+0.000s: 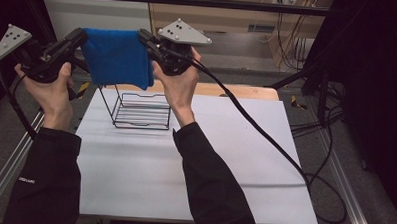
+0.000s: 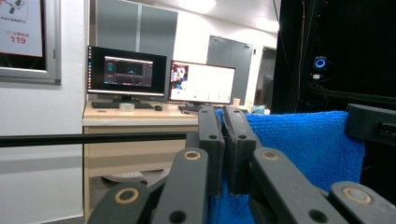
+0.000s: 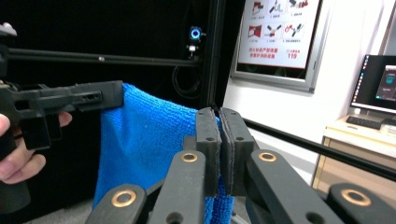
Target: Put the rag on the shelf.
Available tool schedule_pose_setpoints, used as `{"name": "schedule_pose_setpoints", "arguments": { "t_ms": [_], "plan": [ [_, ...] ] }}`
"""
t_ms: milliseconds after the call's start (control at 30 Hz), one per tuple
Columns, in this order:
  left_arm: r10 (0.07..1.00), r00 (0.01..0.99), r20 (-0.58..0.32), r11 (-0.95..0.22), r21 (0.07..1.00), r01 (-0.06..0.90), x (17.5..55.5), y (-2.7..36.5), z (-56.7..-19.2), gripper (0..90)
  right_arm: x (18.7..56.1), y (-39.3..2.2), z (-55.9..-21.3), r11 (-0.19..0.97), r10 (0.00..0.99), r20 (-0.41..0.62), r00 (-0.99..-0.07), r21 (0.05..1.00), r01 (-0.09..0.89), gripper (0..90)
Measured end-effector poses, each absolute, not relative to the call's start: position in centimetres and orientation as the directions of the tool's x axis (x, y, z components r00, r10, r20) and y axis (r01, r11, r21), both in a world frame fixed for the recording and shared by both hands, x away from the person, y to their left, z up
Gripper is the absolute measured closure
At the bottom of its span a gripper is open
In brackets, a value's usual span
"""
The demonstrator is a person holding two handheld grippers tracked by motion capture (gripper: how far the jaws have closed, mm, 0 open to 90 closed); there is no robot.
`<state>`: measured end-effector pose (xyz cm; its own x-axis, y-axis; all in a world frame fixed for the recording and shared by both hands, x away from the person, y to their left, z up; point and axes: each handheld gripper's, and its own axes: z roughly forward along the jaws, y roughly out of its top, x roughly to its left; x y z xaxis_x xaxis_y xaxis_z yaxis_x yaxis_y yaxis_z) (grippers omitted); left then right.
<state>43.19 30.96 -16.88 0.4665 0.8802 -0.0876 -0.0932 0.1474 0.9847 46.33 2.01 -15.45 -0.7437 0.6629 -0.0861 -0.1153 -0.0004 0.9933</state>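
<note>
A blue towel [image 1: 117, 56] hangs stretched in the air between both grippers, high above a black wire rack [image 1: 140, 110] on the white table [image 1: 210, 157]. My left gripper [image 1: 83, 37] is shut on the towel's left top corner; its jaws pinch the blue towel [image 2: 299, 144] edge in the left gripper view. My right gripper [image 1: 143, 37] is shut on the right top corner, and the blue towel [image 3: 140, 140] drapes from its jaws across to the other gripper [image 3: 70, 100]. The towel's lower edge hangs just over the rack's top.
A thick black cable [image 1: 256, 129] trails from the right gripper across the table and off its right side. Dark frame posts and cables stand to the right. A desk with monitors [image 2: 159, 79] lies beyond the table.
</note>
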Motion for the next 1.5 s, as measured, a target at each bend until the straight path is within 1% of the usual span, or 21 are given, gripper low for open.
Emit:
{"name": "schedule_pose_setpoints", "arguments": {
  "t_ms": [133, 467, 567, 667, 733, 967, 1267, 1500],
  "plan": [
    [0.883, 0.464, -0.077, 0.136, 0.986, -0.095, 43.8, 30.7, -16.1, 86.8, 47.0, 1.9, -14.7, 0.003, 0.675, -0.091, -0.732, 0.993, -0.121, 87.4],
    [0.886, 0.454, -0.09, 0.144, 0.986, -0.086, 46.1, 30.9, -15.1, 86.8, 49.2, 2.5, -13.2, 0.013, 0.692, -0.101, -0.715, 0.992, -0.129, 87.4],
    [0.891, 0.446, -0.086, 0.137, 0.987, -0.083, 46.9, 31.0, -15.0, 86.8, 50.0, 2.7, -13.4, 0.033, 0.697, -0.109, -0.709, 0.992, -0.12, 87.4],
    [0.893, 0.439, -0.098, 0.147, 0.986, -0.078, 47.7, 31.0, -15.0, 86.8, 50.5, 2.8, -13.6, 0.036, 0.698, -0.107, -0.709, 0.993, -0.114, 87.4],
    [0.9, 0.426, -0.092, 0.135, 0.988, -0.073, 48.2, 30.9, -15.0, 86.8, 51.1, 2.9, -13.9, 0.036, 0.701, -0.1, -0.706, 0.994, -0.105, 87.4],
    [0.903, 0.42, -0.094, 0.13, 0.99, -0.058, 49.8, 30.7, -16.0, 86.8, 53.0, 3.0, -14.7, 0.054, 0.713, -0.092, -0.695, 0.996, -0.076, 87.4],
    [0.895, 0.437, -0.088, 0.114, 0.993, -0.033, 50.4, 30.7, -17.9, 86.7, 53.5, 2.9, -15.8, 0.074, 0.715, -0.091, -0.693, 0.996, -0.054, 87.4],
    [0.89, 0.449, -0.077, 0.091, 0.996, -0.01, 50.1, 30.8, -19.5, 86.7, 53.2, 2.6, -17.5, 0.102, 0.706, -0.087, -0.702, 0.995, -0.02, 87.3]
  ]
}}
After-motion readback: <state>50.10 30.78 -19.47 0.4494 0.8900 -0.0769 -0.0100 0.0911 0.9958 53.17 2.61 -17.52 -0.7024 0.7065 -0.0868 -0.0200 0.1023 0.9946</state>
